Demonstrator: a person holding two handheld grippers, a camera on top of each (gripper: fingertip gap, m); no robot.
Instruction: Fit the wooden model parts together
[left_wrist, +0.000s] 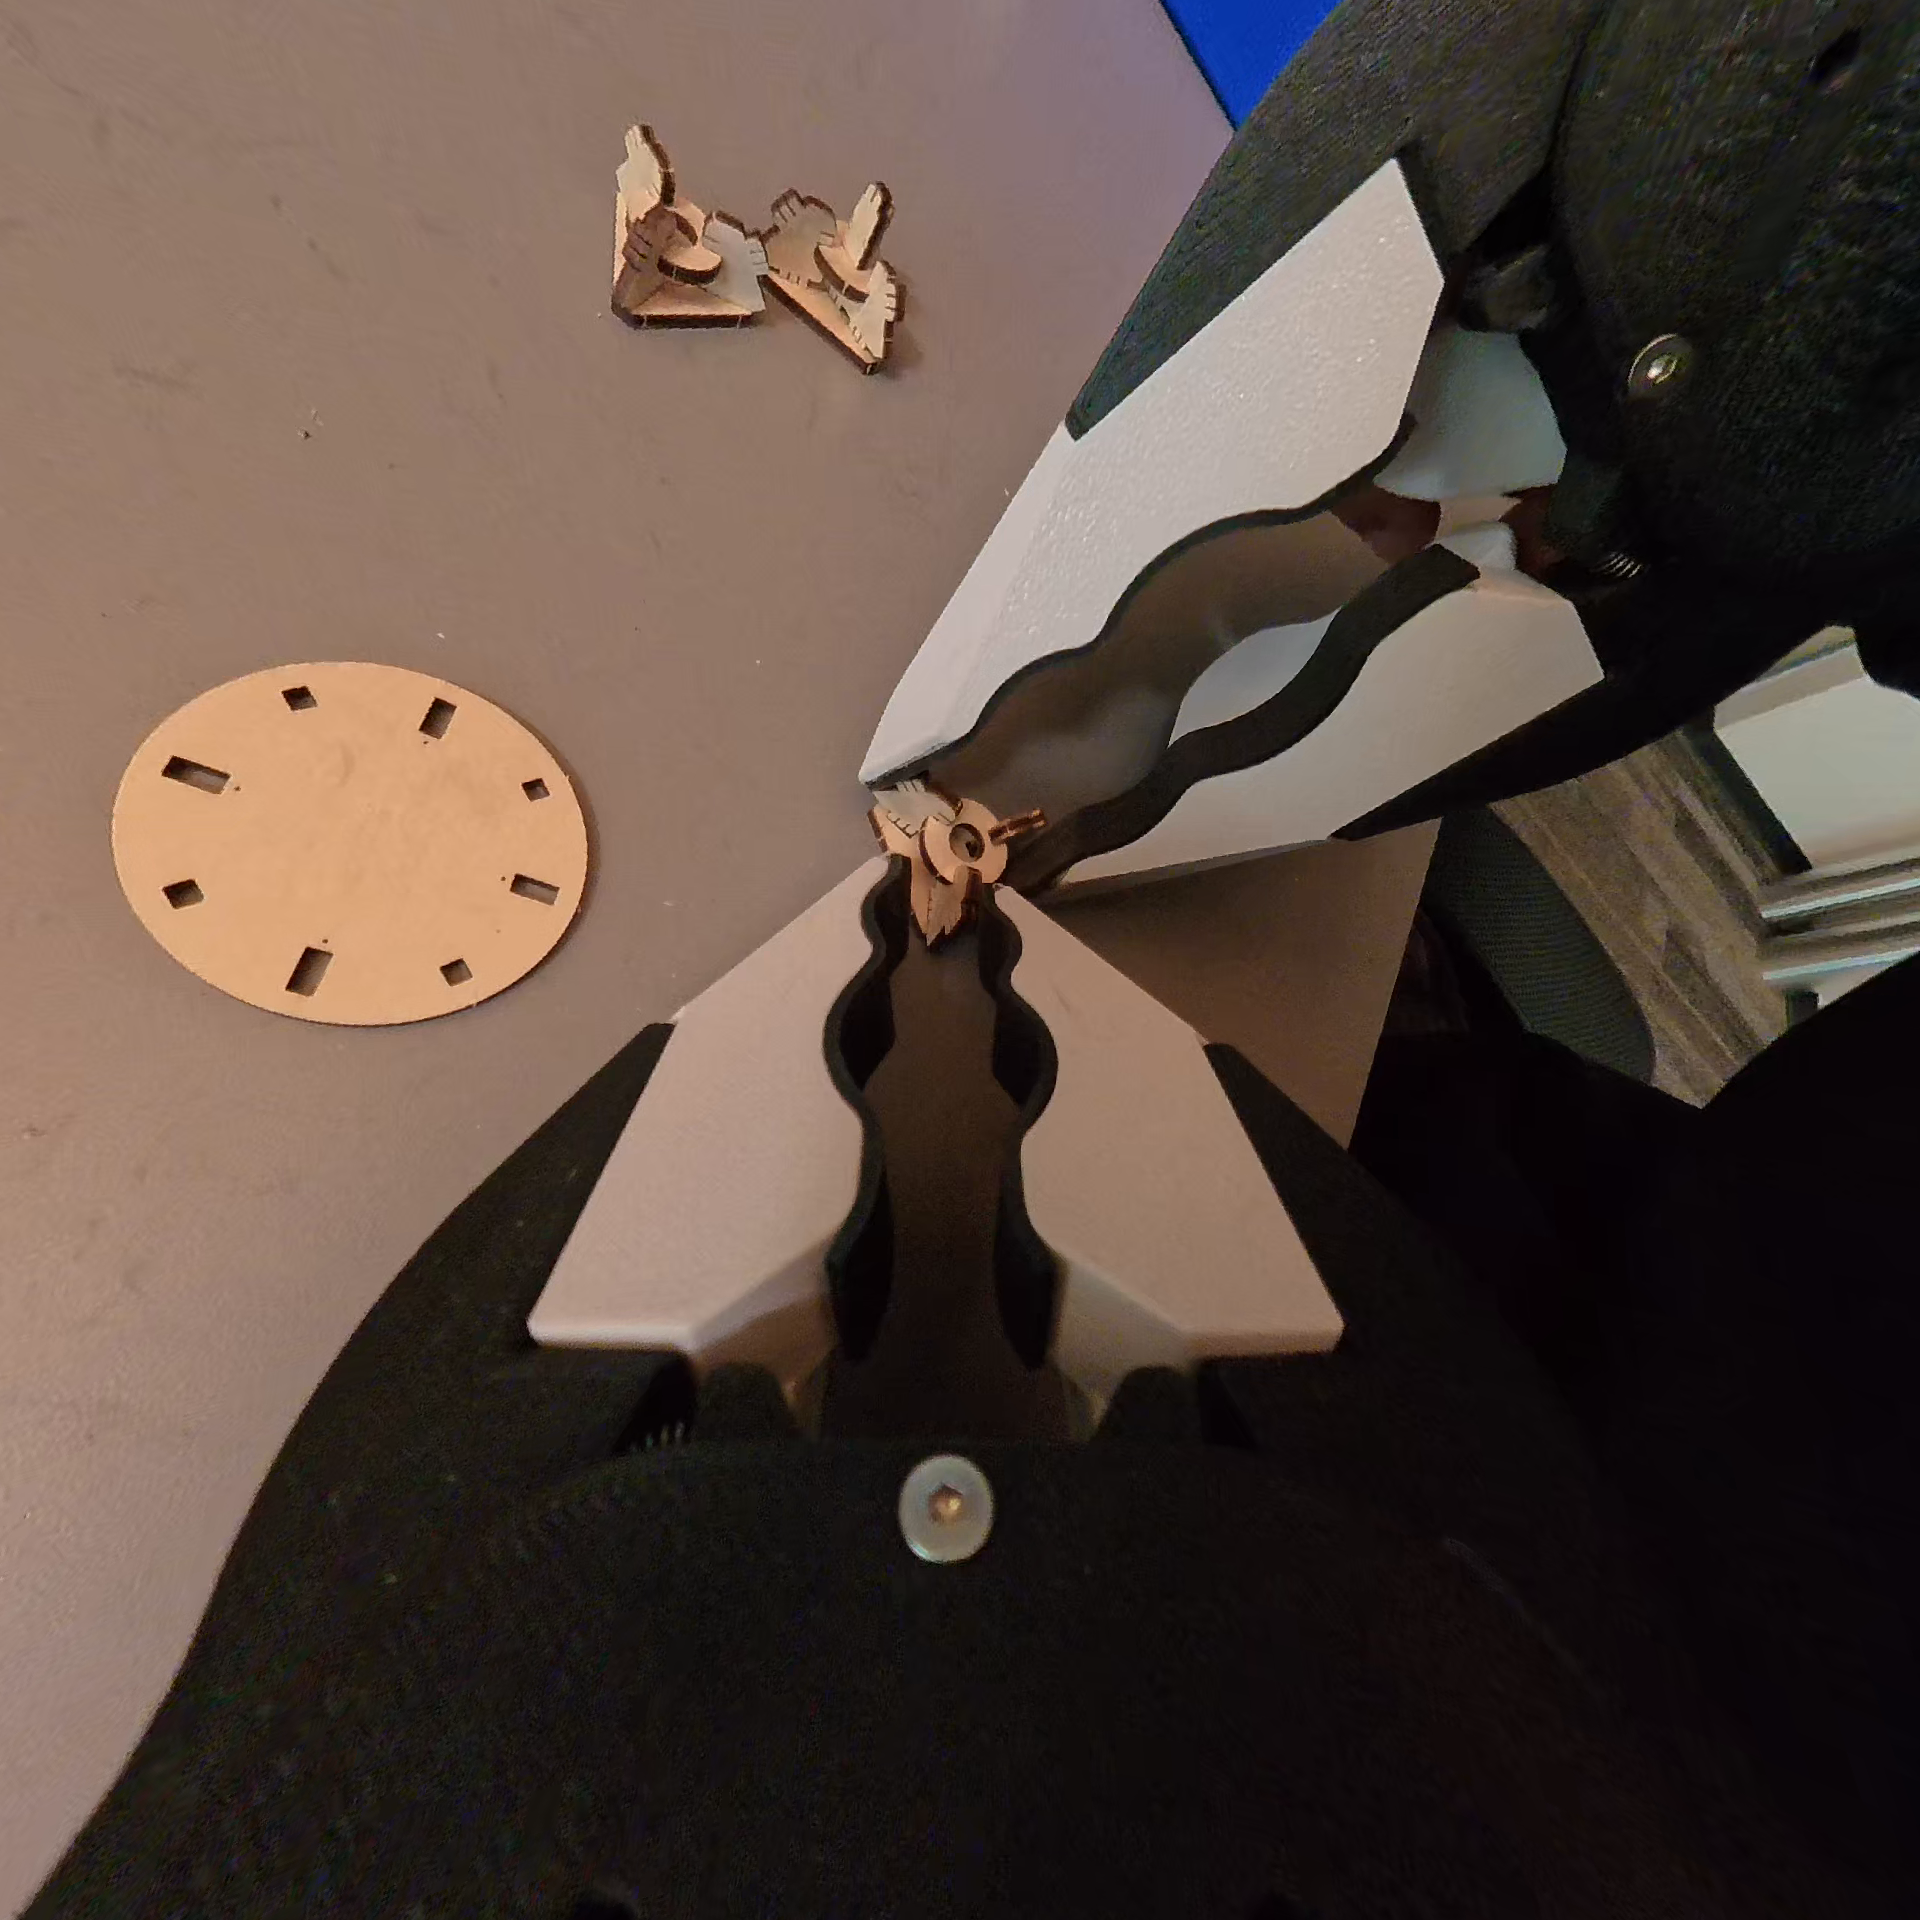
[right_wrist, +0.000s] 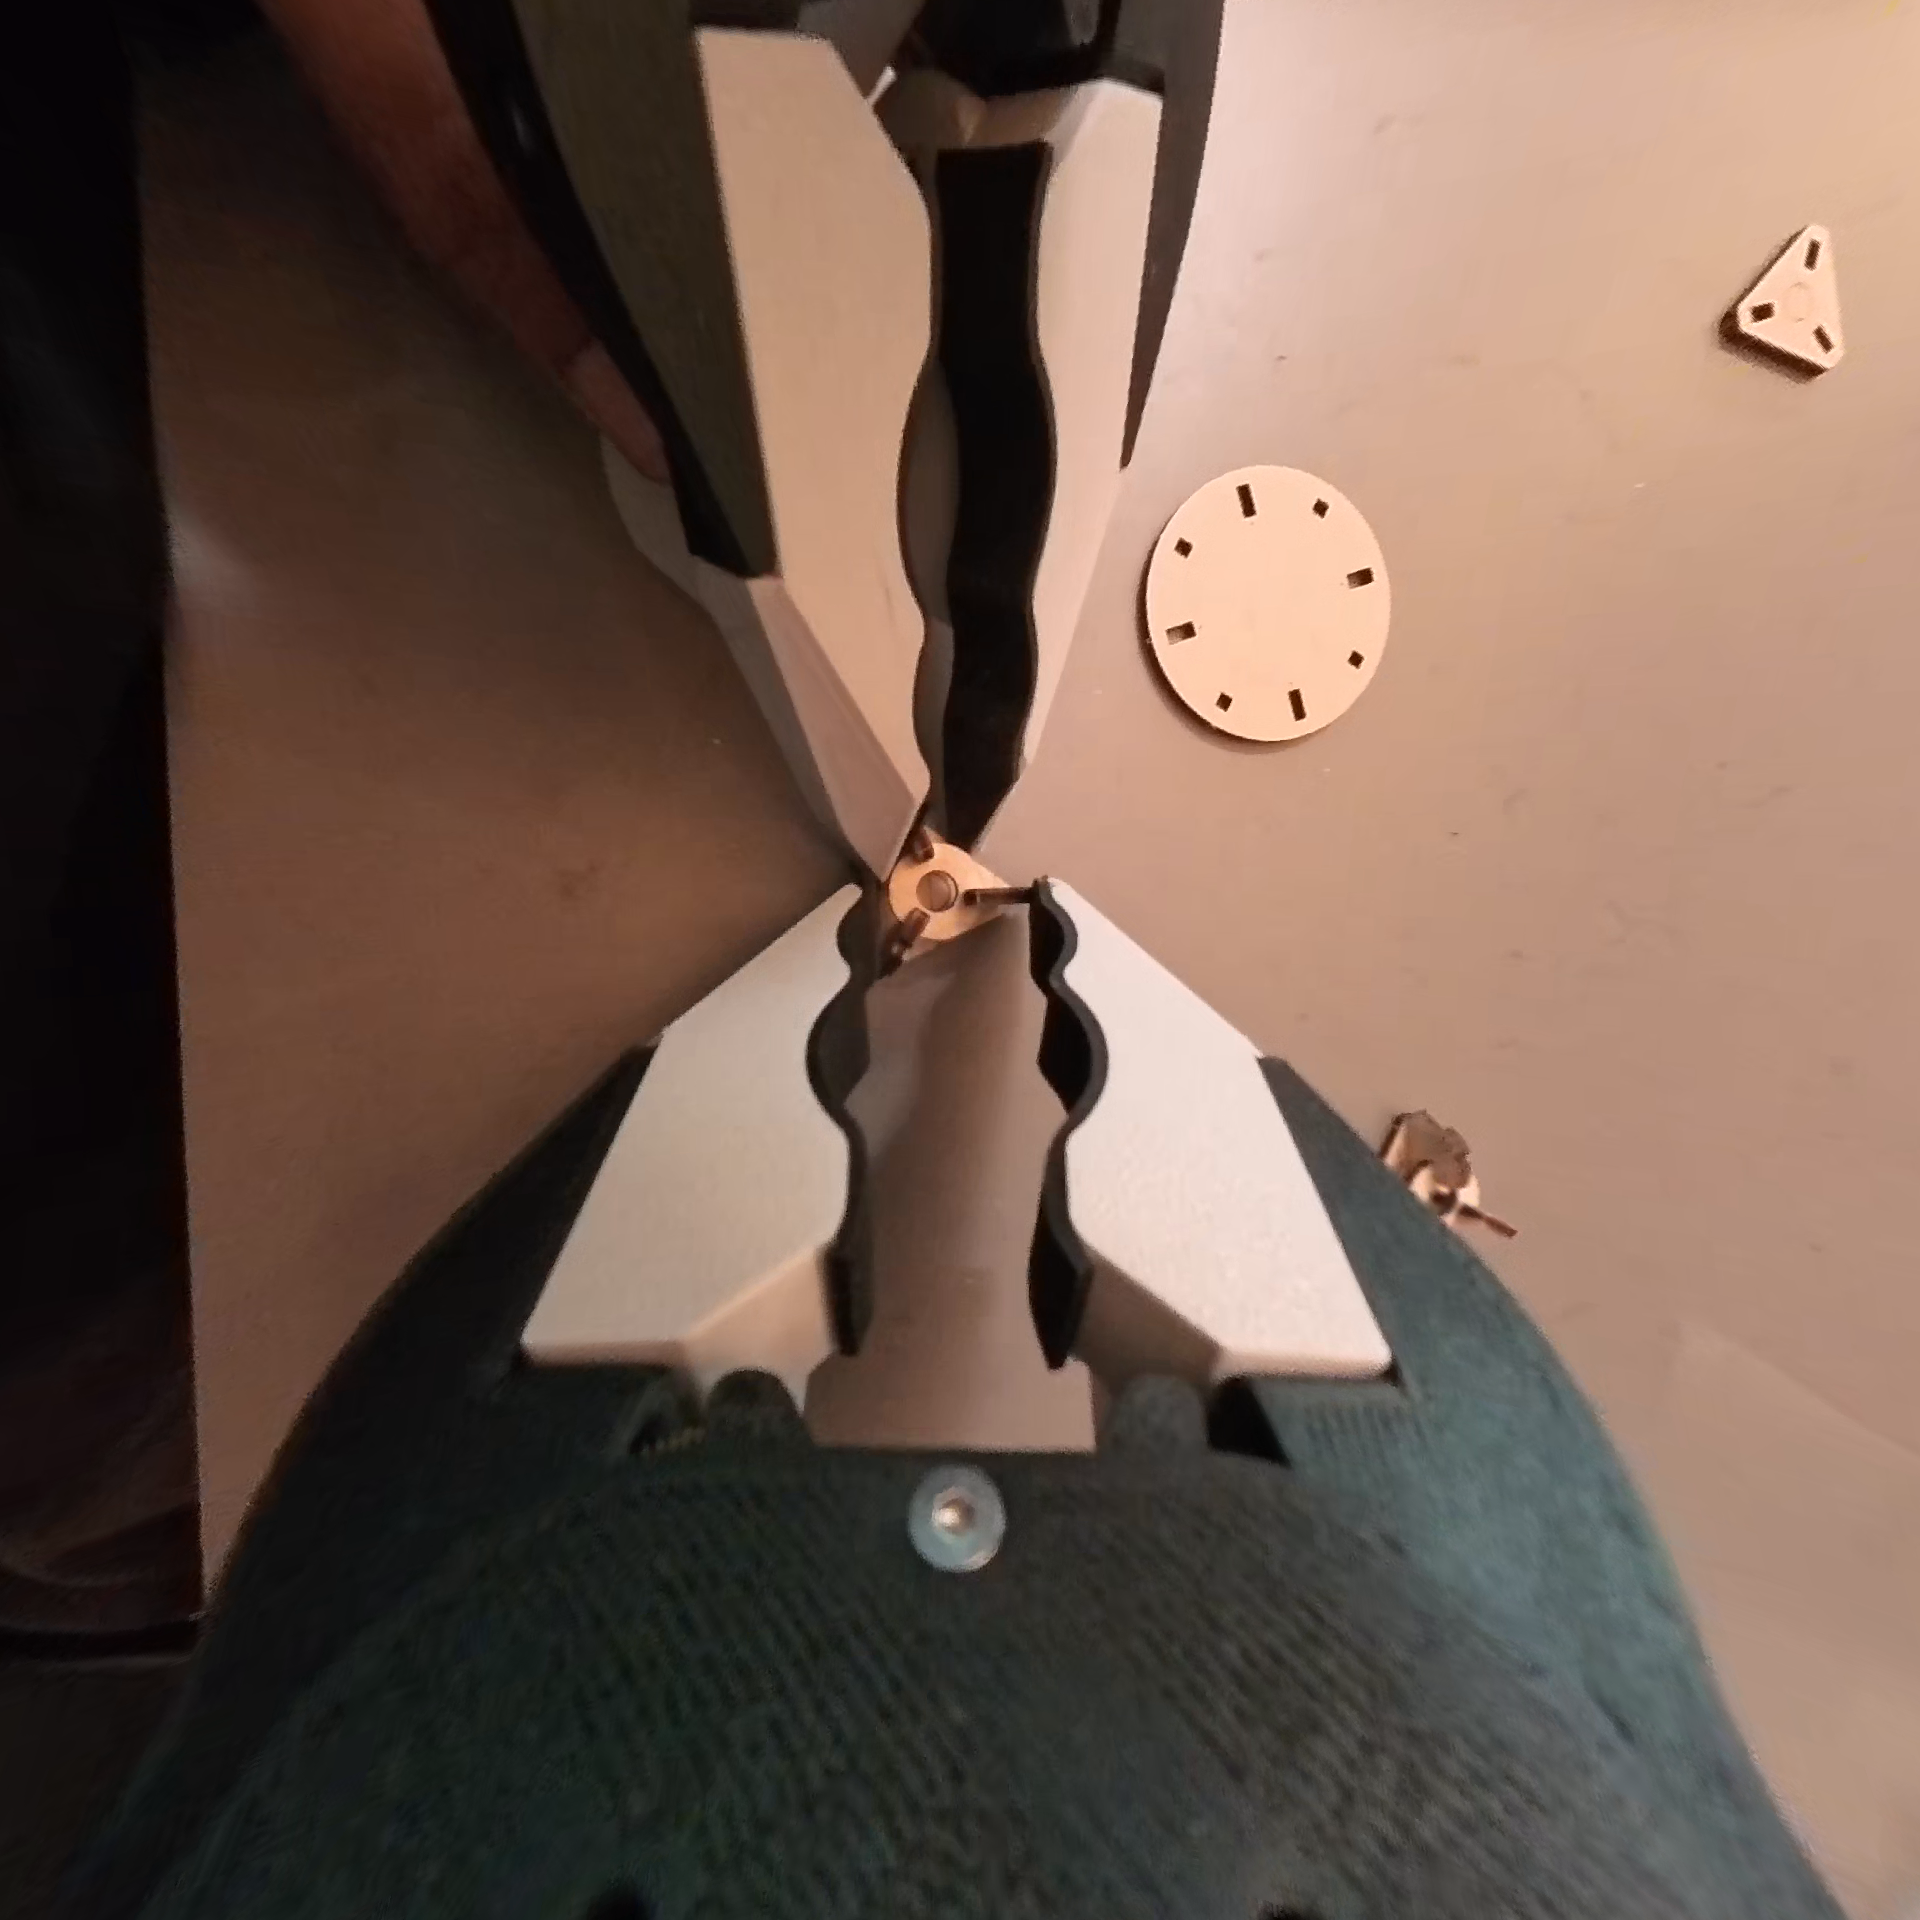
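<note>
A small wooden assembly (left_wrist: 961, 847), a little hub with a centre hole and feathered wing pieces slotted into it, hangs above the grey table (left_wrist: 520, 520). My left gripper (left_wrist: 940, 896) is shut on its lower wing piece. My right gripper (right_wrist: 951, 916) comes in from the opposite side. Its two pads press on the same assembly (right_wrist: 940, 894), one on a corner and one on a tab end. In the left wrist view the right gripper (left_wrist: 961, 805) reaches in from the upper right. In the right wrist view the left gripper (right_wrist: 940, 823) reaches in from the top.
A round wooden disc with slots (left_wrist: 350, 844) lies flat on the table, and shows in the right wrist view (right_wrist: 1268, 603). Two similar winged assemblies (left_wrist: 753, 255) sit farther off. A triangular slotted plate (right_wrist: 1789, 307) and another small assembly (right_wrist: 1439, 1169) lie at the right. A hand (right_wrist: 582, 343) holds the left gripper. Both grippers' tips are close together, under 4 cm apart. The triangular slotted plate (right_wrist: 1789, 307) is about equally far from each gripper, around 20 cm.
</note>
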